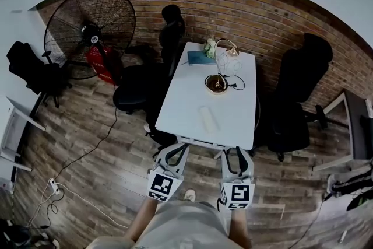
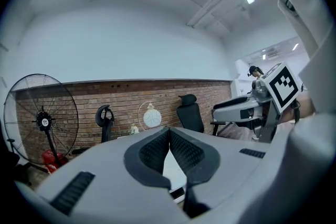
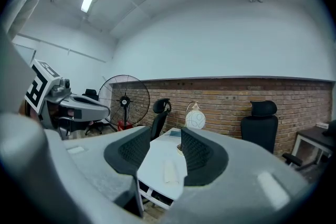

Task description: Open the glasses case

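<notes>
A white glasses case (image 1: 208, 118) lies shut on the near half of the white table (image 1: 180, 108). Both grippers hover short of the table's near edge, apart from the case. My left gripper (image 1: 176, 148) has its pads touching at the tips (image 2: 169, 131) with nothing between them. My right gripper (image 1: 237, 152) stands open (image 3: 166, 131); the case (image 3: 170, 170) shows through its gap, farther ahead on the table (image 3: 152, 162). Each gripper view also catches the other gripper at its edge.
At the table's far end stand a globe lamp (image 1: 226, 59) with a round base (image 1: 216, 84), a teal book (image 1: 200, 58) and a small plant. Black office chairs (image 1: 137, 87) (image 1: 297, 105) flank the table. A large floor fan (image 1: 90, 29) stands back left; cables run over the wooden floor.
</notes>
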Motion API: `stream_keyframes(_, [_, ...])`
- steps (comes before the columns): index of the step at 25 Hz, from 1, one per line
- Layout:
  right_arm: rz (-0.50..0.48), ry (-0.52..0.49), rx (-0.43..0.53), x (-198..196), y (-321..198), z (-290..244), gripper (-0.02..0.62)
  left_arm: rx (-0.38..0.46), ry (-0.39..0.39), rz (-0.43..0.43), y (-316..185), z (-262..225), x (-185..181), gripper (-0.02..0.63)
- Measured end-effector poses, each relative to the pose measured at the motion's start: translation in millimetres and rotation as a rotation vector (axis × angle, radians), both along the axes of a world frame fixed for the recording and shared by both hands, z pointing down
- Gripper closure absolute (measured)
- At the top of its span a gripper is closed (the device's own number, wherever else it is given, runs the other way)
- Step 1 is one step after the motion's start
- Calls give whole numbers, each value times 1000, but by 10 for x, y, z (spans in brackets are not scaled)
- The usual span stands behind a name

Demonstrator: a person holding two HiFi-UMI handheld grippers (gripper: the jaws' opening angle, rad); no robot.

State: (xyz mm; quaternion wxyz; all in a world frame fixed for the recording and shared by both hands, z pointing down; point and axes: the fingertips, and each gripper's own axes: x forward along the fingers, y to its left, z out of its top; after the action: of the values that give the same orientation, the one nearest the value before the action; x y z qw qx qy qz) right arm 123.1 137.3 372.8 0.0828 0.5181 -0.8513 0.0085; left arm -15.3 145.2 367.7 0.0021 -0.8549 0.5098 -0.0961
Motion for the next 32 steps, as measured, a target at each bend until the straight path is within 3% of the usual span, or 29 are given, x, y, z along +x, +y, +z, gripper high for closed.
stream_keyframes(21, [-24, -8, -5, -94, -329, 91, 408, -3, -19, -7, -297, 81, -31, 600])
stream_keyframes(32, [6, 23, -26, -224, -763, 162, 408, -17, 7, 30, -808, 182, -148, 600])
